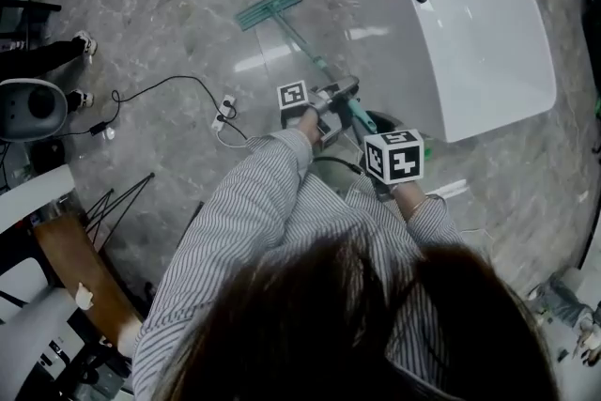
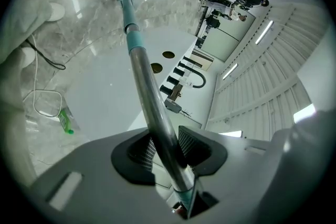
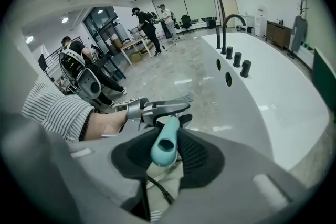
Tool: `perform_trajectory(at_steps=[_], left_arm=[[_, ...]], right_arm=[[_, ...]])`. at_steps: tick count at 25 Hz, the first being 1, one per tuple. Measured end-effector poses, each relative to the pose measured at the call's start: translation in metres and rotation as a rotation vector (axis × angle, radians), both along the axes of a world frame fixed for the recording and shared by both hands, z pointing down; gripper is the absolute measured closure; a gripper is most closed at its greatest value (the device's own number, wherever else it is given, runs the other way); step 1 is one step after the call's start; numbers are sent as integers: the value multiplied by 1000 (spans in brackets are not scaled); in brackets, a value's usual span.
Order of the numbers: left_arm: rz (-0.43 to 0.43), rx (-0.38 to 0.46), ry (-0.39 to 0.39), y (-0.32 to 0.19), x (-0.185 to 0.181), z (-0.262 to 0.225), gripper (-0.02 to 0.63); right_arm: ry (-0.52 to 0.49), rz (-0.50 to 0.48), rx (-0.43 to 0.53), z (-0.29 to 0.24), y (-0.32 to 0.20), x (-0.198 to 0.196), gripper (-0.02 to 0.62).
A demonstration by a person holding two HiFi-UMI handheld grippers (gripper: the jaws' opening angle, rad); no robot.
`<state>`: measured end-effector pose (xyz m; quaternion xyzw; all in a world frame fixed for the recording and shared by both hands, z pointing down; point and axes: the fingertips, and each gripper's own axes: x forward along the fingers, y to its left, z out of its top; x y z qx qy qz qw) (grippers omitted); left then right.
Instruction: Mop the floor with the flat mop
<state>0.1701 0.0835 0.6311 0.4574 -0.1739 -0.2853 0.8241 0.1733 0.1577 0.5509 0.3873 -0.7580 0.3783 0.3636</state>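
Head view suggests mid-stroke — left tongs [image 2: 164, 153] and right tongs [image 3: 167, 150] both clamp the mop pole [image 2: 149, 97]; next, drag the mop head [image 1: 269, 9] beside the bathtub [image 1: 488, 42].

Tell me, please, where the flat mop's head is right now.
In the head view, the mop head lies flat on the marble floor, left of centre near the top, just beside the white bathtub.

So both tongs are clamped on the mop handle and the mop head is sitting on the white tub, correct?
Not quite. The mop head lies on the marble floor beside the white tub, not on it, as the head view shows. The rest holds: the left tongs and right tongs are both clamped on the mop handle.
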Motion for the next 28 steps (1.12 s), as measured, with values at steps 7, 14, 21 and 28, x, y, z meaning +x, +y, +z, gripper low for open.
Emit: perform_trajectory(at_steps=[7,14,21,28], left_arm=[[56,11,-20,17,-4,2,474],[91,30,-8,20,-11,-2,474],[88,29,2,21,-9,-4,472],[56,38,4,20,-8,-3,468]], right_arm=[[11,-5,0,4,17,-7,483],[8,-5,15,1,19,-16,482],[23,-36,28,-2,19,-15,482],[29,-66,36,-4,19,-12,482]])
